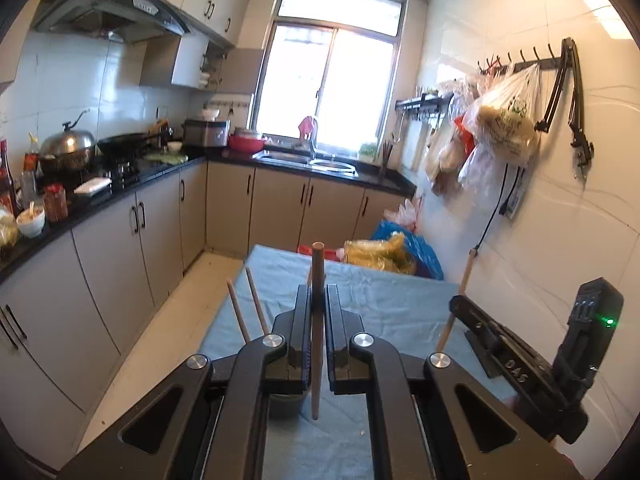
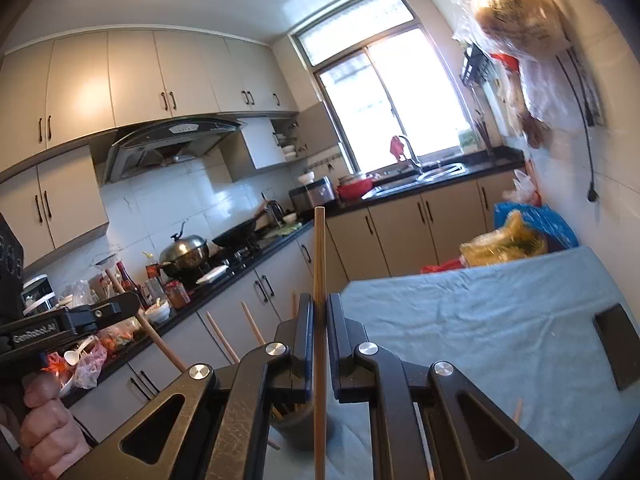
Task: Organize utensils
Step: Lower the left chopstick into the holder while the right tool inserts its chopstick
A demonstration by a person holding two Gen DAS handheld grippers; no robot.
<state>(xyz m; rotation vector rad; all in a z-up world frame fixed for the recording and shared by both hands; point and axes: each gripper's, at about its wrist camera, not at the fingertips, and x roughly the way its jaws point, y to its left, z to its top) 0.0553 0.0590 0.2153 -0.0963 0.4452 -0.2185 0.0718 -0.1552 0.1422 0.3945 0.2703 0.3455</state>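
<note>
My left gripper (image 1: 318, 294) is shut on a brown wooden chopstick (image 1: 317, 320) held upright above the blue-clothed table (image 1: 392, 304). My right gripper (image 2: 319, 304) is shut on a lighter wooden chopstick (image 2: 319, 280), also upright. Below both grippers stands a dark utensil cup (image 2: 292, 420) with chopsticks (image 2: 250, 326) leaning out of it; it also shows in the left wrist view (image 1: 286, 402), with two sticks (image 1: 238, 312) rising at its left. The right gripper shows at the right of the left wrist view (image 1: 456, 304), with its stick (image 1: 460, 292). The left gripper shows at the left of the right wrist view.
A dark flat object (image 2: 618, 344) lies on the cloth at right. Bags (image 2: 512, 240) sit beyond the table's far end. A cluttered black counter (image 1: 100, 196) with stove and sink runs along the left and back. Bags (image 1: 500, 128) hang on the right wall.
</note>
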